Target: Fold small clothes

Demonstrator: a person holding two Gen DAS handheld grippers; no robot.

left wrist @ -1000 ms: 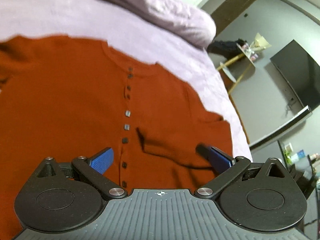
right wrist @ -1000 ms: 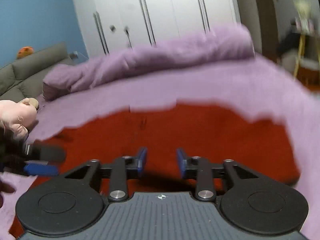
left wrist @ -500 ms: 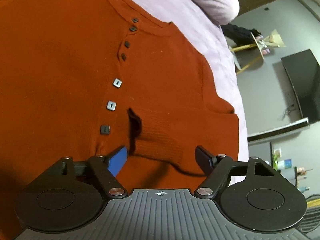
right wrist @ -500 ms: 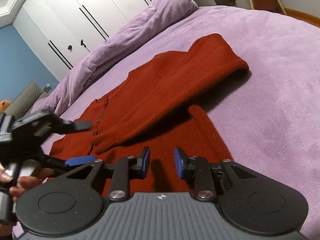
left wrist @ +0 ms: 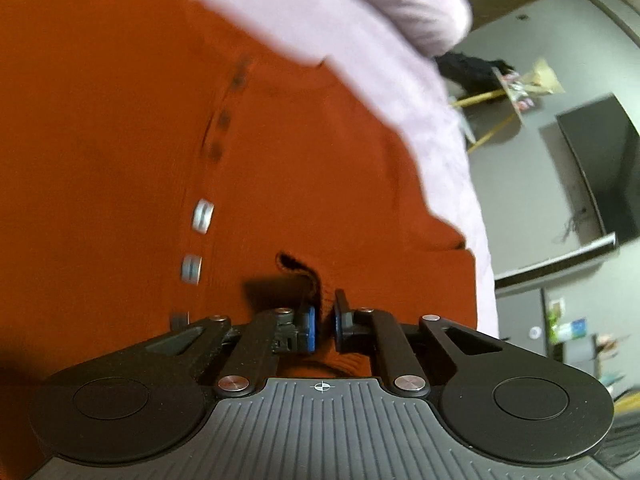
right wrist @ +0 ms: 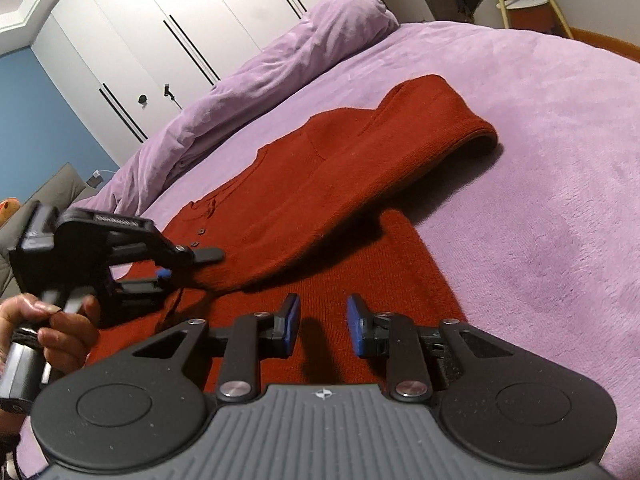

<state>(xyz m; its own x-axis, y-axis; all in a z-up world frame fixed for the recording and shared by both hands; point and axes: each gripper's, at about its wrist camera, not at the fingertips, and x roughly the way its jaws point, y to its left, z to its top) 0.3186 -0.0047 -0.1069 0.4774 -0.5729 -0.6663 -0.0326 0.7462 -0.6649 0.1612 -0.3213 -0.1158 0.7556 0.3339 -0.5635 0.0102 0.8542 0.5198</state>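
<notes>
A rust-red buttoned cardigan (right wrist: 360,280) lies flat on the lilac bed cover (right wrist: 552,168), one sleeve (right wrist: 380,168) folded across its front. My left gripper (left wrist: 324,320) is shut on that sleeve's cuff (left wrist: 296,268), with the ribbed knit pinched between the blue pads. From the right wrist view the left gripper (right wrist: 188,266) sits at the cuff, held by a hand (right wrist: 60,320). My right gripper (right wrist: 322,326) hovers low over the cardigan's lower front near the hem. Its jaws are closing, with a gap still showing and only flat fabric beneath.
A bunched lilac duvet (right wrist: 280,68) runs along the far side of the bed, with white wardrobe doors (right wrist: 160,40) behind. A grey sofa (right wrist: 48,188) stands at left. Past the bed's edge are a dark screen (left wrist: 600,168) and a yellow-legged stand (right wrist: 528,8).
My left gripper came down onto the folded sleeve and went from wide open to shut on its cuff. The right gripper dropped toward the cardigan, rolled, and its jaws narrowed a little.
</notes>
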